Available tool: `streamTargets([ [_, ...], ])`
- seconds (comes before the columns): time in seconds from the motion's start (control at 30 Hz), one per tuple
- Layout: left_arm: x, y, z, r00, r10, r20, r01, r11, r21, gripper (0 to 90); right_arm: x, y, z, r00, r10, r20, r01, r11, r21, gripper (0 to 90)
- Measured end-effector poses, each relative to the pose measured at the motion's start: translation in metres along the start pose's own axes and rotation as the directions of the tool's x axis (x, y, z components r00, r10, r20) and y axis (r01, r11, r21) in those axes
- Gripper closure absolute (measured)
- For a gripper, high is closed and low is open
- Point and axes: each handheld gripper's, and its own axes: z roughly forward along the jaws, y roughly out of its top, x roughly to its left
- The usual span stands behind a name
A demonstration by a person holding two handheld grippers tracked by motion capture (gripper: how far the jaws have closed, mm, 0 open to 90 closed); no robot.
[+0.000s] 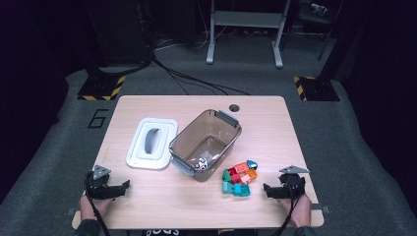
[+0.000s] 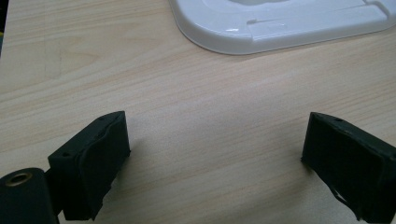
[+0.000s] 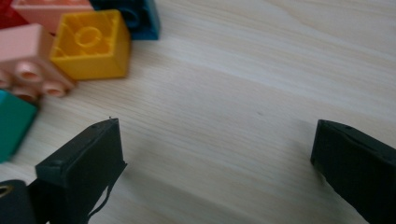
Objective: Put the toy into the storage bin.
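Observation:
A clear grey plastic bin [image 1: 206,143] stands mid-table with a small white and black piece inside. Its white lid [image 1: 151,143] lies flat to the left, and the lid's edge [image 2: 280,28] shows at the top of the left gripper view. A heap of coloured bricks [image 1: 239,179] sits in front of the bin; a yellow brick [image 3: 91,44] and pink brick [image 3: 28,60] lie ahead of the right gripper. My left gripper [image 1: 125,186] rests low at the front left, open over bare wood. My right gripper [image 1: 267,189] lies at the front right, open, just right of the bricks.
The wooden table [image 1: 275,123] has a cable hole [image 1: 233,107] near its far edge. Beyond it are dark floor, cables and a grey metal stand [image 1: 244,29]. Bare wood lies between the two grippers.

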Motion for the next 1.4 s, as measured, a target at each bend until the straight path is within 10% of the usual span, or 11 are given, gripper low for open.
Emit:
streamTargets([
  [0.63, 0.003, 0.003, 0.002, 0.9985, 0.030, 0.045, -0.031, 0.9992, 0.027, 3.0, 0.038, 0.051, 0.017, 0.9931, -0.016, -0.116, 0.012, 0.999, -0.039, 12.4],
  [1.4, 0.004, 0.003, 0.004, 0.9980, 0.040, 0.050, -0.041, 0.9990, 0.017, 2.5, 0.040, 0.069, 0.029, 0.9960, 0.068, -0.057, -0.068, 0.998, 0.009, 57.4],
])
